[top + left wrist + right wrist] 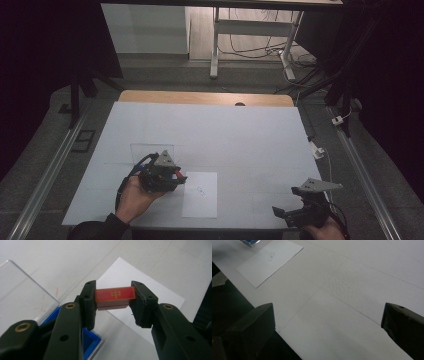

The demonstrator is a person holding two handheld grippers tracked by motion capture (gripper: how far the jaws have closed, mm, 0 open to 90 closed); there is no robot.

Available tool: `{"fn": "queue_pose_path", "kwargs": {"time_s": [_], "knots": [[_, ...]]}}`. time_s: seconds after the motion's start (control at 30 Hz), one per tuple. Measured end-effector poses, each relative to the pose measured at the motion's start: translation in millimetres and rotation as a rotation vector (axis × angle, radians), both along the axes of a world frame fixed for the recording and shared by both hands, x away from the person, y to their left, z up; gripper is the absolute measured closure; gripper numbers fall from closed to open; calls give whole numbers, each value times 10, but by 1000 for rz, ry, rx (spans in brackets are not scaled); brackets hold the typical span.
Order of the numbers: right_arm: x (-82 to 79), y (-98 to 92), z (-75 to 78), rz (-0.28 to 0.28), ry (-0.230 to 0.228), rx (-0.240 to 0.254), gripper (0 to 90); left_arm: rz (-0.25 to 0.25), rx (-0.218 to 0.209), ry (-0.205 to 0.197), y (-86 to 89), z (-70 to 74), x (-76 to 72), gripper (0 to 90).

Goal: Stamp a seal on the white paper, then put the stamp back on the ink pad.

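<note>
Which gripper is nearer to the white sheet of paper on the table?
Left. The left gripper, shut on a red block, hovers at the sheet of paper's left edge. The right gripper sits open near the table's right front corner, well clear of it.

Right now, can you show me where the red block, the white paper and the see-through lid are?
red block (pixel 115 294): left gripper view, on its red top face beside the gold mark.
white paper (pixel 200 194): high view, on the middle of the sheet.
see-through lid (pixel 22 293): left gripper view, on its clear flat panel.
</note>
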State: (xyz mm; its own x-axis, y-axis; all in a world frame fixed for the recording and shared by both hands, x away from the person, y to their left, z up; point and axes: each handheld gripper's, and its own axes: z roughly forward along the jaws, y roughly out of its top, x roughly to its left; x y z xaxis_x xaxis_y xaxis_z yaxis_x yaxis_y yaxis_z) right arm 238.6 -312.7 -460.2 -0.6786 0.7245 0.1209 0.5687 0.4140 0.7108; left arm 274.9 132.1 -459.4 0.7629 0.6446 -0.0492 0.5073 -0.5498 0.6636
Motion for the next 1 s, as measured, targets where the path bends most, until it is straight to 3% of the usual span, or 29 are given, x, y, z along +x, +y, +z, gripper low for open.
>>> {"fn": "queue_pose_path", "kwargs": {"time_s": [0.57,1.0], "knots": [[-1,2,0,2,-2,-3,0,119,-37,0,447,43,-95,580],[-4,2,0,-1,-2,-2,0,204,-37,-1,713,20,-105,580]]}}
